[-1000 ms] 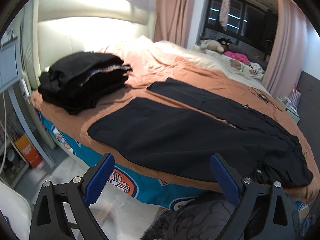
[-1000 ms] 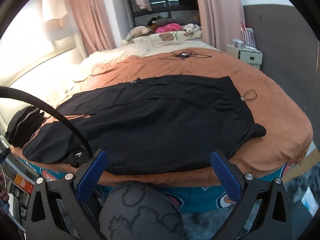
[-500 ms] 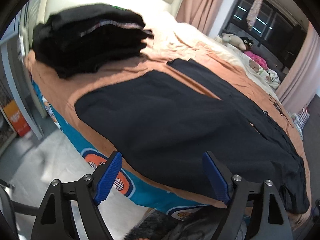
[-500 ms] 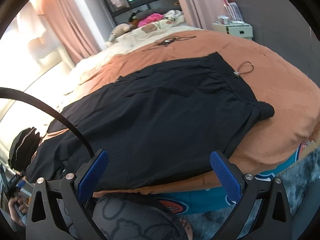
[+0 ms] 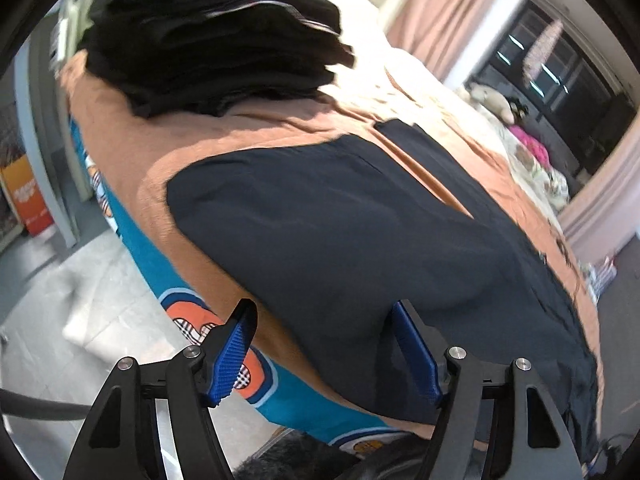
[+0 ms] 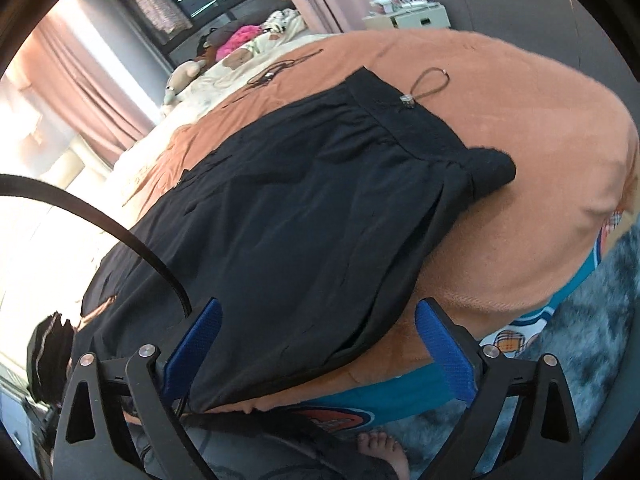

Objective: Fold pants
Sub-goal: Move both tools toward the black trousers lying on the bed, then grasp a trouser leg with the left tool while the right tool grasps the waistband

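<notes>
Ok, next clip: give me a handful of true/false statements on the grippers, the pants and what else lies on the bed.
1. Both grippers are open and hold nothing. True: left gripper, right gripper.
2. The black pants lie spread out on the orange blanket. True.
3. The pants are already folded in half. False: both legs lie apart, unfolded.
4. A stack of dark folded clothes sits near the pant hems. True.
5. The waistband drawstring is tucked out of sight. False: it loops out onto the blanket.

No text, label, brand or number can be read anywhere.
</notes>
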